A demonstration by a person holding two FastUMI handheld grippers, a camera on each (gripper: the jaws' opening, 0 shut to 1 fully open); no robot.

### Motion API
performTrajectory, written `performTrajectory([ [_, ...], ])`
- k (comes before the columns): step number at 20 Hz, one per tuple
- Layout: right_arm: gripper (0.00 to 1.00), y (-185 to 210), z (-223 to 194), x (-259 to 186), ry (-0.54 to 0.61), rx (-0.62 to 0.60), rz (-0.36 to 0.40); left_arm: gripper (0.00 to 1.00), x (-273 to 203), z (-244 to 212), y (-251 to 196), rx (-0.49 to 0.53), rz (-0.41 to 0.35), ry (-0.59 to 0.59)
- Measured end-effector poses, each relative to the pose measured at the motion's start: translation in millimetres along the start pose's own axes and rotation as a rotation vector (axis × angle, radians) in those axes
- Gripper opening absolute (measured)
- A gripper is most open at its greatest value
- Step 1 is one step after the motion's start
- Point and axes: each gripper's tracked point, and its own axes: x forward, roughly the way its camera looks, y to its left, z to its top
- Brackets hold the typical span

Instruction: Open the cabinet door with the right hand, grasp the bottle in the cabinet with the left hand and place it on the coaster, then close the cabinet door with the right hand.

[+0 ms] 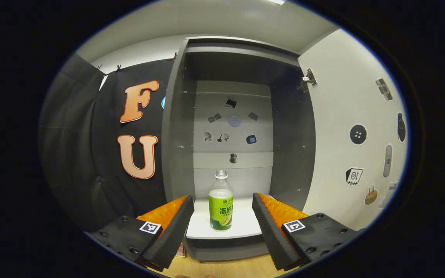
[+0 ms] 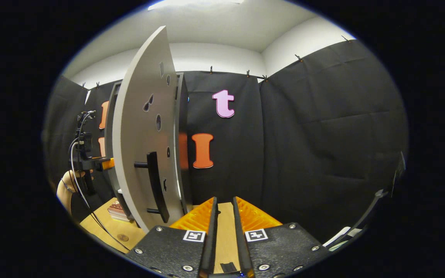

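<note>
A clear bottle [image 1: 221,212] with a green label and white cap stands upright on the white shelf [image 1: 242,229] inside the open grey cabinet [image 1: 176,135]. My left gripper [image 1: 222,200] is open in front of the shelf, with its fingers framing the bottle from a short distance and not touching it. In the right gripper view the cabinet door [image 2: 141,135] is swung open at the left, its dark bar handle [image 2: 155,185] facing me. My right gripper [image 2: 224,200] sits to the right of the door over the table, its fingers drawn almost together with nothing between them.
The open door [image 1: 346,135] with stickers on its inner face fills the right of the left gripper view. A hand holding the other gripper [image 2: 85,162] is at the far left, above the wooden table [image 2: 102,227]. A small stacked object [image 2: 116,210] lies by the cabinet's foot.
</note>
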Motion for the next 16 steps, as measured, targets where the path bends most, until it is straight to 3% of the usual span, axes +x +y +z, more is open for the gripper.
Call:
performTrajectory([
  [1,0.28,-2,-3,2,0.003,-0.001,-0.007,0.99,11,-1,0,0.003,0.002,-0.005],
  [4,0.58,-9,-3,6,0.008,-0.010,-0.038,0.98,45,-8,2,0.029,0.018,-0.004],
  [6,0.59,-15,-4,7,0.011,-0.019,-0.058,0.99,64,-16,3,0.042,0.026,0.012],
  [10,0.93,-22,-7,10,0.026,-0.023,-0.094,0.99,97,-26,-3,0.041,0.004,0.020],
  [13,0.93,-24,-10,10,0.039,-0.019,-0.105,0.99,121,-36,0,0.059,0.019,0.042],
  [14,0.98,-25,-11,9,0.040,-0.019,-0.109,0.99,128,-39,5,0.075,0.039,0.044],
  [16,0.93,-26,-12,10,0.047,-0.016,-0.113,0.98,138,-48,8,0.080,0.052,0.060],
])
